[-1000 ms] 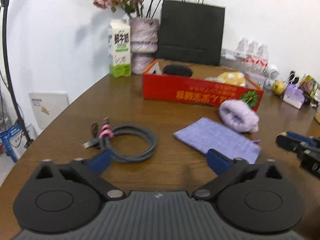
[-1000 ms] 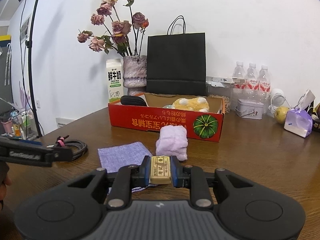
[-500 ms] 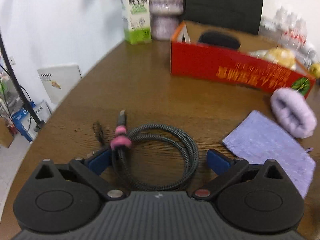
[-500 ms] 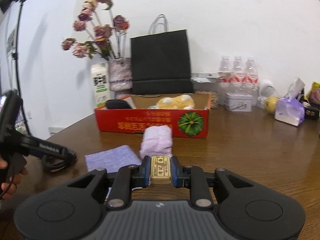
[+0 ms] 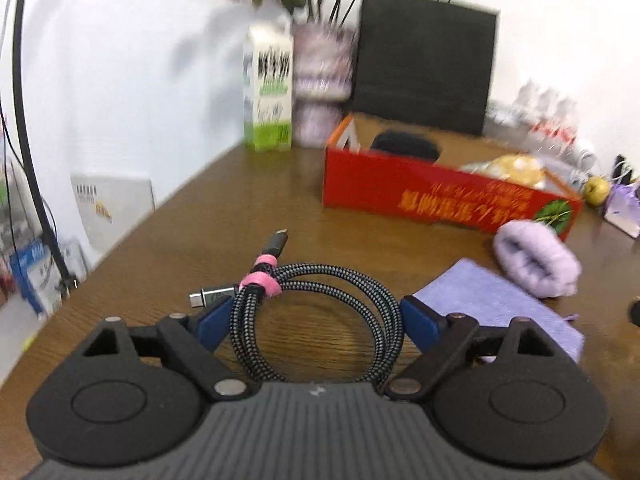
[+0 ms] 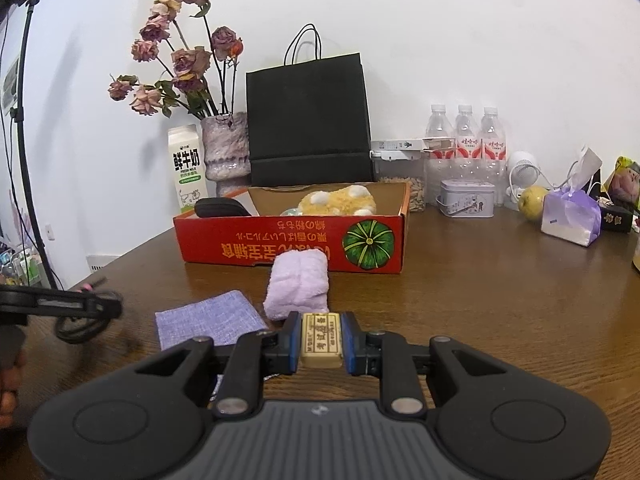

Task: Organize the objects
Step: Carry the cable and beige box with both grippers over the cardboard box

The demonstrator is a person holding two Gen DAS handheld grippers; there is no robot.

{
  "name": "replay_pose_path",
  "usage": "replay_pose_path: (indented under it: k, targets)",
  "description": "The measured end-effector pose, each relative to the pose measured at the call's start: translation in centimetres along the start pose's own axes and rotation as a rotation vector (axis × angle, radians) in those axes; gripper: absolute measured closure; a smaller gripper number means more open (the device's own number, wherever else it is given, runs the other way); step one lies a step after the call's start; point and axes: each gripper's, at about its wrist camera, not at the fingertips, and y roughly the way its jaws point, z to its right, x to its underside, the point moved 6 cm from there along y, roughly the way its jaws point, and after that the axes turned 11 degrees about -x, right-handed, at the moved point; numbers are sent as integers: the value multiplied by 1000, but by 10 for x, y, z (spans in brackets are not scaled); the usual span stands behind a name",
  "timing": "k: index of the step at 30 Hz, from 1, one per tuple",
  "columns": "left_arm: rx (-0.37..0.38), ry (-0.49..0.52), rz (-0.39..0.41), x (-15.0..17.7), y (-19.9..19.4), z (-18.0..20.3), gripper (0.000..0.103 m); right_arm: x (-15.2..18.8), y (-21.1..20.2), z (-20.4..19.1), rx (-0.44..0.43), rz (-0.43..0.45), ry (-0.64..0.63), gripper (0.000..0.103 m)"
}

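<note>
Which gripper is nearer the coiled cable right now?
Left. The left gripper straddles the coiled cable, jaws closing around it. The right gripper, shut on a small beige block, is off beside the purple cloth.

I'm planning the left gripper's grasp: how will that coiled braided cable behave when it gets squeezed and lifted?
The coiled cable is probably floppy, so its loops may squash as the left gripper closes around it. The pink tie should keep the coil bundled. Loose connector ends will likely dangle.

A plain white wall (image 6: 480, 40) stands ahead beyond a brown wooden table (image 6: 500, 300). A thin black stand pole (image 6: 28, 140) rises at the far left, under even indoor light.
</note>
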Motion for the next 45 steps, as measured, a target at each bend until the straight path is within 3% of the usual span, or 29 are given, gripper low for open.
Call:
replay_pose_path:
  k: [10,17,28,45]
  targets:
    - [66,46,129,-11,-46,31,14,-4,5,-14,-26,-4,-64,83]
    - [92,39,174,-38,-53,50,14,-34,13,-24,-39,35,-111,83]
    - [98,-35,182,-87,-36,63,14,-89,40,-27,-37,119,-123,83]
    - [78,-125,232,-151,2,92,14,-128,103,-2,-29,184,-74,83]
